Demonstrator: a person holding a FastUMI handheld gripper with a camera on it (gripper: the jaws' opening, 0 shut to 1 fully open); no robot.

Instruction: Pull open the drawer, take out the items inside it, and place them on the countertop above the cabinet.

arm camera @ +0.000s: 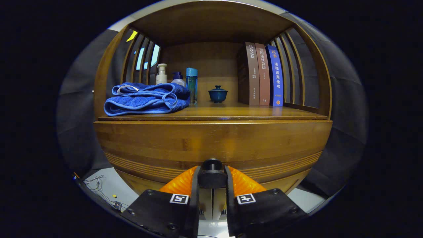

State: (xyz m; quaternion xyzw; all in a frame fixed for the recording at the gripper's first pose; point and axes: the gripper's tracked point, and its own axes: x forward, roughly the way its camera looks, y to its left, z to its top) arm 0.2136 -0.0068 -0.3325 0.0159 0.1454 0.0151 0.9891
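A wooden cabinet faces me, its drawer front [211, 142] spanning the width below the countertop [231, 114]. A round black knob [212, 172] sticks out of the drawer front, low in the middle. My gripper [212, 180] is shut on this knob, one finger pressing on each side of it. The drawer's inside is hidden behind its front.
On the countertop lie a folded blue towel [145, 98], a pump bottle [161, 74], a dark-capped bottle [178, 78], a tall blue bottle [191, 85], a small lidded blue cup [217, 94] and three upright books [264, 74]. Slatted wooden sides and a top board enclose this shelf.
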